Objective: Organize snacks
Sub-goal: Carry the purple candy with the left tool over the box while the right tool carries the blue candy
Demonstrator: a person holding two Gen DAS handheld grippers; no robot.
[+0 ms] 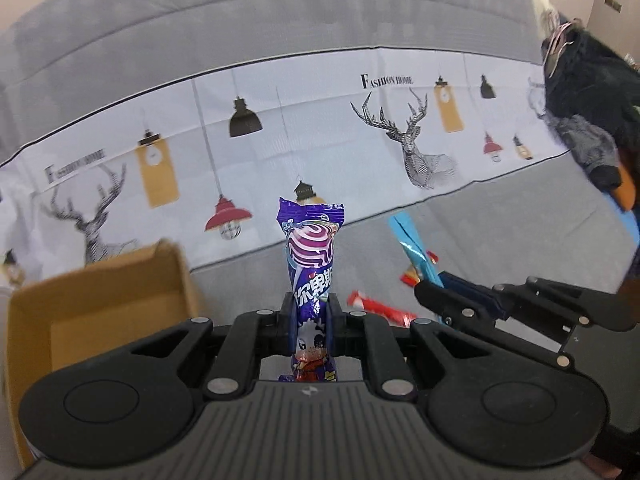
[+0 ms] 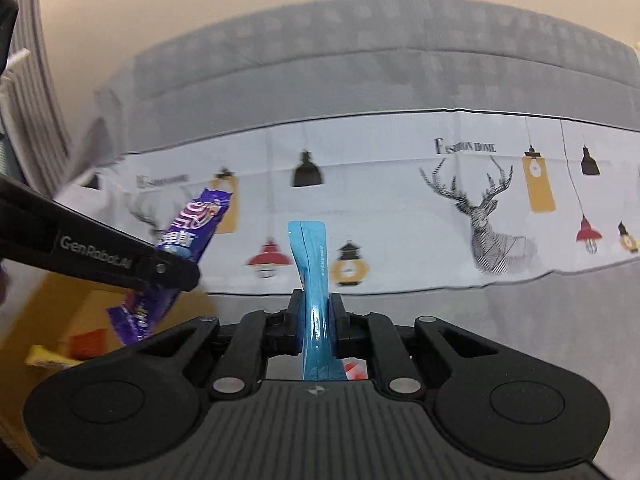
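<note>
The cardboard box (image 1: 100, 312) is sitting open at the bed's (image 1: 520, 232) left, below and left of the left gripper (image 1: 311, 312), so that arm is nearer it. Its jaws are pinching a glossy purple candy wrapper (image 1: 311, 252) whose long axis is running forward along the fingers. Right of it, the right gripper (image 2: 316, 312) is clamping a slim blue foil sachet (image 2: 314, 276), likewise standing lengthwise. Crinkly red packets (image 1: 380, 308) are lying on the grey bed between them, near a printed cloth (image 1: 320, 128).
</note>
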